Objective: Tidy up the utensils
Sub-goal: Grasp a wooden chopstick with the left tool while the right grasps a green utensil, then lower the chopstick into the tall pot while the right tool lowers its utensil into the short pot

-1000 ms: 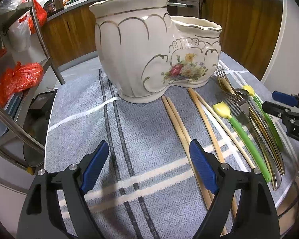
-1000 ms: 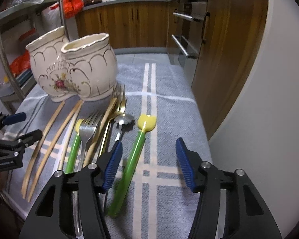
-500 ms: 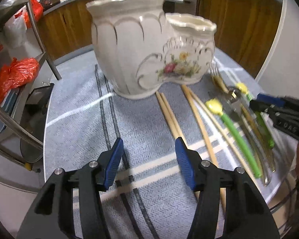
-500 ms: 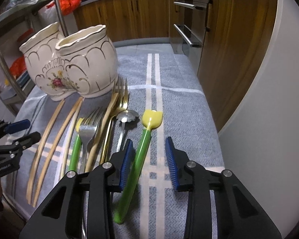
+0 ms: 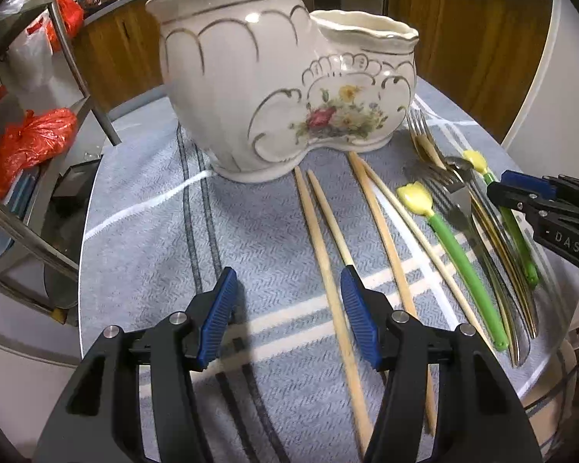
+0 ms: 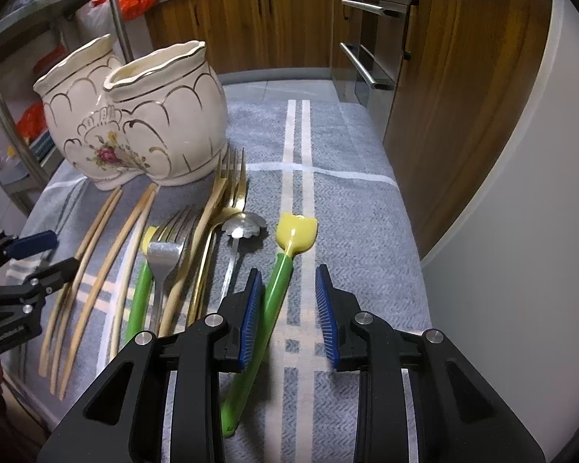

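A white two-pot ceramic holder [image 5: 281,88] with gold trim and a flower print stands on the grey striped cloth; it also shows in the right wrist view [image 6: 143,123]. In front of it lie wooden chopsticks [image 5: 328,239], green-handled yellow spatulas [image 6: 280,270], gold and silver forks [image 6: 216,223] and a spoon [image 6: 243,227]. My left gripper [image 5: 287,308] is open and empty, low over the cloth just left of the chopsticks. My right gripper [image 6: 285,308] is open, its jaws on either side of the right green spatula handle.
A metal rack with red bags [image 5: 31,139] stands to the left. Wooden cabinets and an oven [image 6: 370,38] are behind. The table edge and a white wall [image 6: 521,193] lie to the right.
Both grippers narrowed half a second ago and have opened somewhat again. The left one moved closer to the chopsticks. The right one dropped around the green spatula handle.
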The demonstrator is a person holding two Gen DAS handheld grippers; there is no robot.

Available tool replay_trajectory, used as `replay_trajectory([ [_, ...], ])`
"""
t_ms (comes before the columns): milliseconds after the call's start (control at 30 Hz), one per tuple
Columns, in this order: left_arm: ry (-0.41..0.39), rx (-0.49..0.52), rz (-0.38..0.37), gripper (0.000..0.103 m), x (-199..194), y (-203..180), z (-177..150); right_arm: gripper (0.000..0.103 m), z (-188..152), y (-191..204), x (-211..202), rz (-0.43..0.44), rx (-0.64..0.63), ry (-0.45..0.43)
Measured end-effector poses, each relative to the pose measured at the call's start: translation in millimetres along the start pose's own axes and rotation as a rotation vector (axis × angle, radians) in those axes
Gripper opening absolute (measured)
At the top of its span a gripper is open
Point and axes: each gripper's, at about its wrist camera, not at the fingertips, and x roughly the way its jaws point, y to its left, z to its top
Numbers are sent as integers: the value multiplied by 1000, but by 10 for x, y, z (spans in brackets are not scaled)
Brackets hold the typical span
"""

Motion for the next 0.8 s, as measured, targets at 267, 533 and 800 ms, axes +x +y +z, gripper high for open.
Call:
replay_trajectory([
  [267,38,14,-82,6,42,154,113,11,72,-118,62,83,11,4],
  [533,-46,81,-171,6,-40,257,-24,10,-28,-140,-178,108,14,-107],
  [800,-271,112,-225,6,-518,393,-153,10,52,-44,-716,150,-2,-331],
])
